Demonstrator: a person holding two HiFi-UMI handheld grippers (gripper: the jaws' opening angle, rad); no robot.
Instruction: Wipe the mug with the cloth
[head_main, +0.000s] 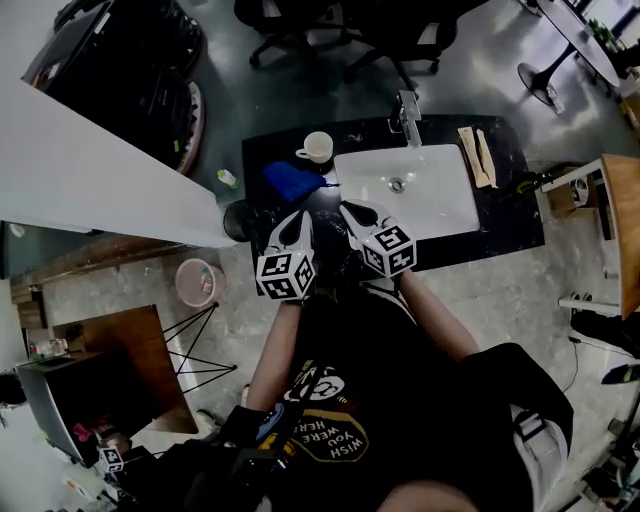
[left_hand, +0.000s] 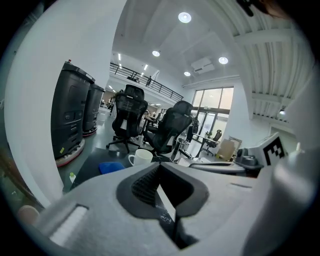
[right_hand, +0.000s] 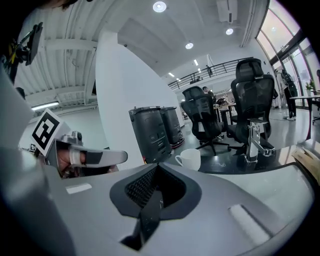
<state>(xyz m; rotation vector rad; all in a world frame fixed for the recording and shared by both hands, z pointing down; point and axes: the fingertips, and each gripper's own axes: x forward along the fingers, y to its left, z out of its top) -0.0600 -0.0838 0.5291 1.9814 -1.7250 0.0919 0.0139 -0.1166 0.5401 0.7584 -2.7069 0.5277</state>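
Looking down from the head view, I see the black tabletop (head_main: 505, 232) as the biggest thing in front of me, and the white sink (head_main: 440, 205) is set into its right half. The basin shows a bare white floor with the round drain in the middle. On the floor to the left stands a pink bin (head_main: 198, 283); I cannot tell what is inside it.

My two grippers hang side by side over the near edge of the tabletop, both angled a little downward. The left gripper (head_main: 299, 222) has its fingers pressed together with nothing between them, as its own view shows. The right gripper (head_main: 352, 212) sits near the sink's front left corner, its fingers likewise pressed together and holding nothing.

The blue cloth (head_main: 291, 181) lies crumpled on the tabletop just left of the sink, a little beyond the left gripper's tips and apart from them. The white mug (head_main: 319, 147) stands upright behind the cloth, near the sink's back left corner, with its handle turned to the left. From above its inside looks pale and I cannot make out any contents.

The chrome faucet (head_main: 408, 116) rises at the back rim of the sink, and two pale wooden strips (head_main: 478, 156) lie to the right of the basin
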